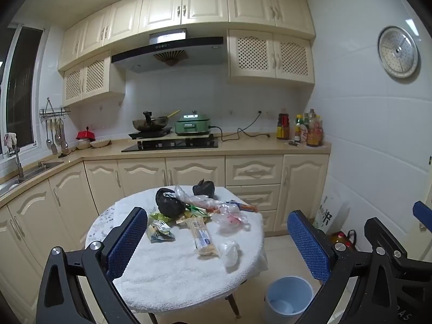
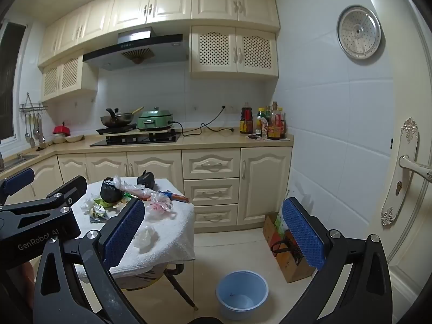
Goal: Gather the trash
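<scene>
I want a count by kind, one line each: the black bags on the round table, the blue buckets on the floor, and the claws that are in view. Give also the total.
black bags: 2
blue bucket: 1
claws, left claw and right claw, both open and empty: 2
Total: 5

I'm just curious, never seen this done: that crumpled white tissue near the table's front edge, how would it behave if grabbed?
The crumpled white tissue looks thin and airy, so probably very light and floppy. It should squash flat between the tool's pads rather than resist. Being loosely wadded on the fuzzy white table cover, a push would likely drag or snag it, not roll it.
</scene>
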Tool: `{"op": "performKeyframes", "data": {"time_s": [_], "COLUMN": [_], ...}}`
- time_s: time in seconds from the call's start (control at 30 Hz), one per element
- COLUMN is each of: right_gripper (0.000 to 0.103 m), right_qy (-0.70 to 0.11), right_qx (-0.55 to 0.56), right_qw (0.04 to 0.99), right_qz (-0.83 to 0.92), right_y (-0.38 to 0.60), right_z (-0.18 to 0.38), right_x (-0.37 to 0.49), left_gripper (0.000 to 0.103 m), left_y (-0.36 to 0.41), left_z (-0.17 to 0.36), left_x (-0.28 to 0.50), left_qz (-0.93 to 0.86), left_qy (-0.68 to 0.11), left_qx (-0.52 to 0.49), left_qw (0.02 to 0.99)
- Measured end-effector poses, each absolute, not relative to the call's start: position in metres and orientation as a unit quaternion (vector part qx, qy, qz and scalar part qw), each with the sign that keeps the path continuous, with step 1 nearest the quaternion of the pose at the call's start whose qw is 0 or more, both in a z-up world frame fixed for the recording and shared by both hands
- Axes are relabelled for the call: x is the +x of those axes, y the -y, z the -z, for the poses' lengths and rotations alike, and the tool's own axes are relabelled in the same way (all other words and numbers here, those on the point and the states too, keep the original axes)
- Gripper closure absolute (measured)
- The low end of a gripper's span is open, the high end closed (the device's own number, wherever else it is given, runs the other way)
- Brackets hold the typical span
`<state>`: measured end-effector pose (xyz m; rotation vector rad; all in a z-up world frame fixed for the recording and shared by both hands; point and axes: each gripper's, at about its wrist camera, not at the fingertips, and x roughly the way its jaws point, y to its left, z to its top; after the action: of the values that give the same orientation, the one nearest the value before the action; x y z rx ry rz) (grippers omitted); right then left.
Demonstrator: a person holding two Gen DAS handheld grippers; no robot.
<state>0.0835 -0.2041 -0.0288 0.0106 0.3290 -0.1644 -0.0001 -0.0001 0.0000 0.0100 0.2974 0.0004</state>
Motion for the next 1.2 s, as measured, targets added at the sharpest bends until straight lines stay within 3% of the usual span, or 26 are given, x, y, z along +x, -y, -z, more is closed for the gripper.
{"op": "performKeyframes", "data": {"time_s": [1.2], "right_gripper": [0.000], "right_qy": [-0.162], "right_qx": [0.013], "right_qw": [0.984], "right_qz": [0.073], "right_y": [0.2048], "right_z": [0.0355], "right_x": [0.0843], "left_gripper": [0.001], "left_y": [0.0001], "left_z": [0.0022], "left_x": [0.0020], "left_qz": [-0.008], "left_qy": [-0.144], "left_qx": [0.010], "left_qw": [0.989]}}
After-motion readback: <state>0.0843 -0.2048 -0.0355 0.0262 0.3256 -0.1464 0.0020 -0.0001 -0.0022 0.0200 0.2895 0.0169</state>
